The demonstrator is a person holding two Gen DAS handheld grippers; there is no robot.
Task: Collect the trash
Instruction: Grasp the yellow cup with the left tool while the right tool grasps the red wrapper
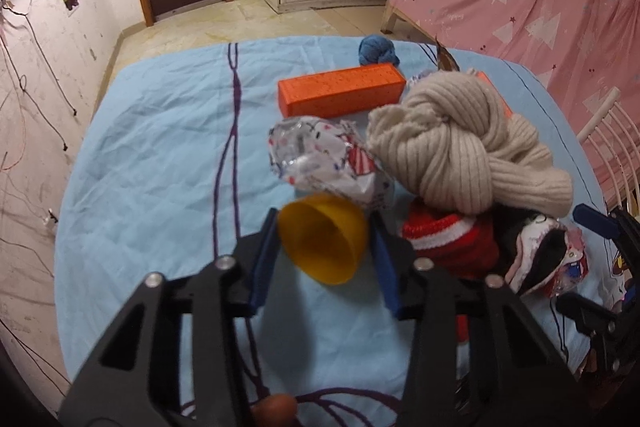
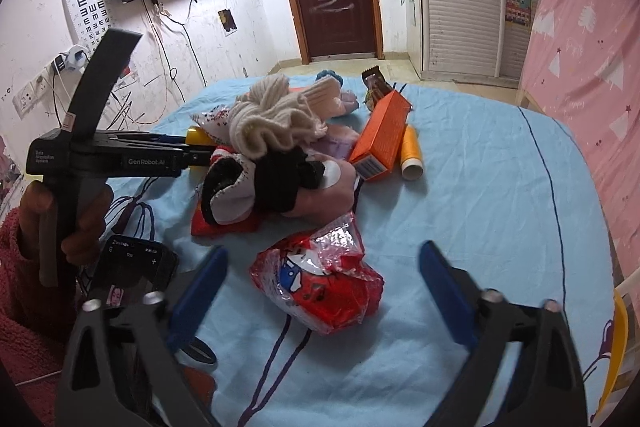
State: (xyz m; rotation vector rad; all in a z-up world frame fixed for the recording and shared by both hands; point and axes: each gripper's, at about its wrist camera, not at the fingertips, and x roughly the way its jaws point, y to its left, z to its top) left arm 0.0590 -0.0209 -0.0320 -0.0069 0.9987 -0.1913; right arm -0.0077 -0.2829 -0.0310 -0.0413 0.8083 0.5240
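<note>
A: Item one?
B: Red wrapper [image 2: 320, 283], crinkled glossy foil-plastic, lying on the bed [image 2: 500, 187]. It sits centred just ahead of the right gripper [image 2: 322, 291], fingers spread wide to either side of it. Long axis runs roughly crosswise between them. Right hand is nearer.
A: Left side?
B: Left gripper [image 1: 324, 247] holds a yellow cup [image 1: 324, 241], smooth plastic, tipped on its side, fingers narrow against its walls.
A: Other trash?
B: Clear printed wrapper [image 1: 320, 155], crumpled, just beyond the cup.
A: Surroundings?
B: Cream ribbed knit [image 1: 452, 147], orange box [image 1: 340, 89], yellow tube [image 2: 412, 151].
</note>
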